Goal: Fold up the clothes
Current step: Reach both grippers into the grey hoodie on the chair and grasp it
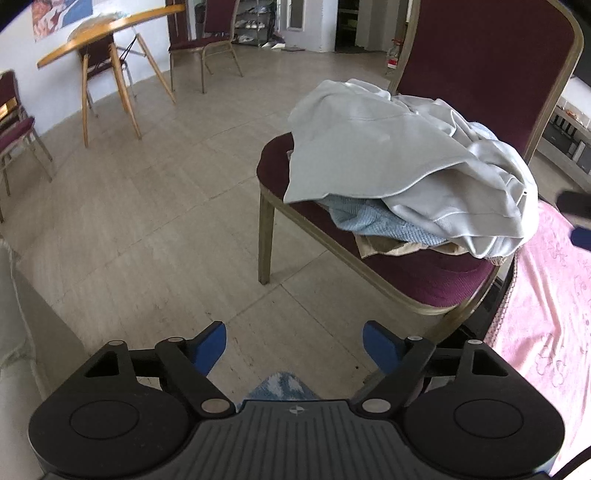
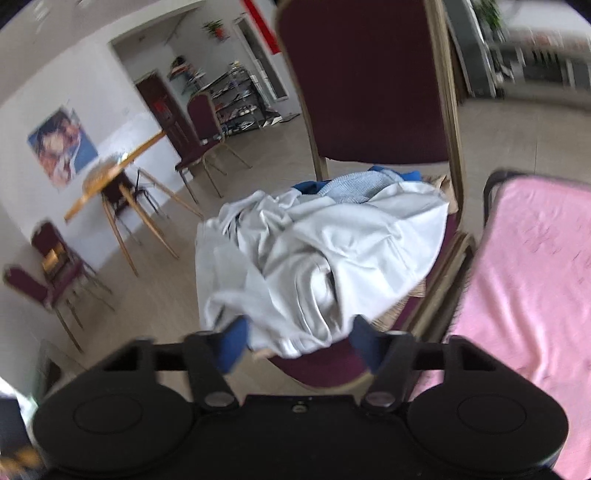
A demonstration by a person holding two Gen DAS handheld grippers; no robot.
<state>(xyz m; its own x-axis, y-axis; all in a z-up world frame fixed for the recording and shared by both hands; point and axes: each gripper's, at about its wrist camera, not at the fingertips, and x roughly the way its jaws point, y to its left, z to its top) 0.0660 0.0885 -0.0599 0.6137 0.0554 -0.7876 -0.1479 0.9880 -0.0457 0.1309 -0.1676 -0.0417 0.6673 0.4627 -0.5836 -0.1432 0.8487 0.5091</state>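
Several garments lie heaped on the seat of a maroon chair (image 1: 424, 284): on top a pale grey garment (image 1: 388, 155) of smooth, faintly glossy cloth, crumpled into soft ridges, with a stitched seam across it and a ribbed hem hanging over the seat's near edge; under it a light blue knit (image 1: 369, 219) with a waffle-like texture, and below that a tan cloth (image 1: 380, 249) showing only as a flat edge. In the right wrist view a bit of dark blue fabric (image 2: 310, 186) peeks out at the back of the pile. The chair has a padded, velvety seat and tall back in a dull gold metal frame with thin straight legs. Just beside it on the right is a surface covered by a pink cloth (image 1: 546, 295) with a faint embossed pattern. The left gripper (image 1: 294, 345) hangs over bare pale floor tiles (image 1: 147, 221), well short of the chair, its blue-tipped fingers spread wide and holding nothing; a scrap of blue-and-white fuzzy material (image 1: 282, 386) shows between them. The right gripper (image 2: 297, 341) is close to the pile's near edge, fingers wide apart to either side of the hanging grey hem, gripping nothing as far as the blurred view shows. Farther off stand a wooden table (image 1: 107, 33) with splayed legs and more maroon chairs (image 1: 210, 37) along a white wall.
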